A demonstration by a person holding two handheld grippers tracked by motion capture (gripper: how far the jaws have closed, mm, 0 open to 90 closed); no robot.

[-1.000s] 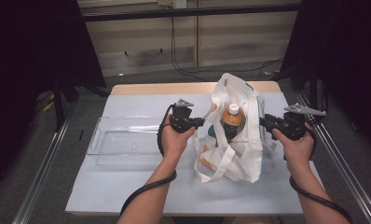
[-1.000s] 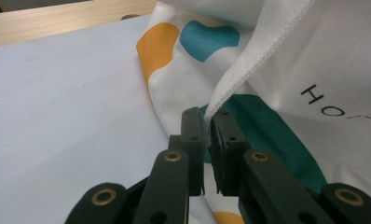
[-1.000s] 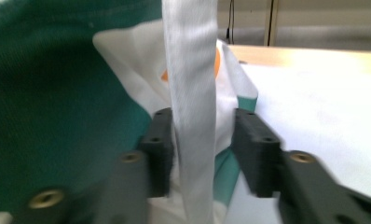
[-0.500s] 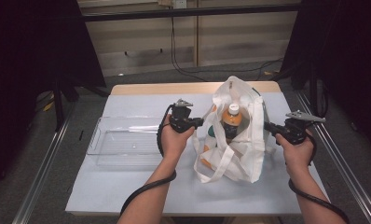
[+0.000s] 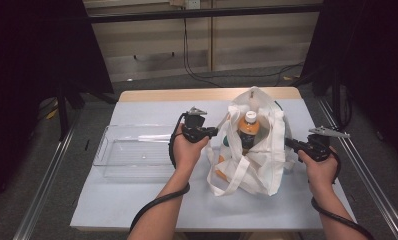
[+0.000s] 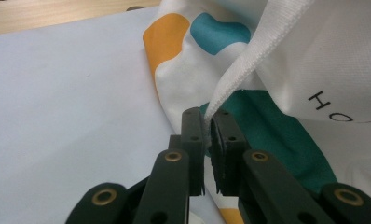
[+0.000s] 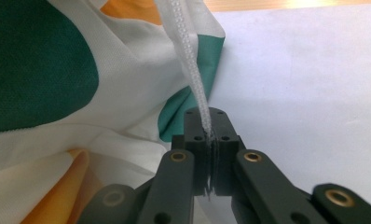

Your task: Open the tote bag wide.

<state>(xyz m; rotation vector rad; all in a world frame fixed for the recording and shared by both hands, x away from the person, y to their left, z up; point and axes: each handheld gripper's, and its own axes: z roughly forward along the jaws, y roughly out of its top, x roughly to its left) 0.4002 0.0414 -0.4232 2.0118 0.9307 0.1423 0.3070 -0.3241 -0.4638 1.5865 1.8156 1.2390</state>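
two tools clamped, left tool (image 6: 207, 135) (bag edge (image 6: 230, 79)), right tool (image 7: 210, 130) strap (image 7: 188, 60)

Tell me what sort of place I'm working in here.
Likely a lab recording booth: black curtains flank a grey-covered table between metal floor rails, with loose wall cables behind.
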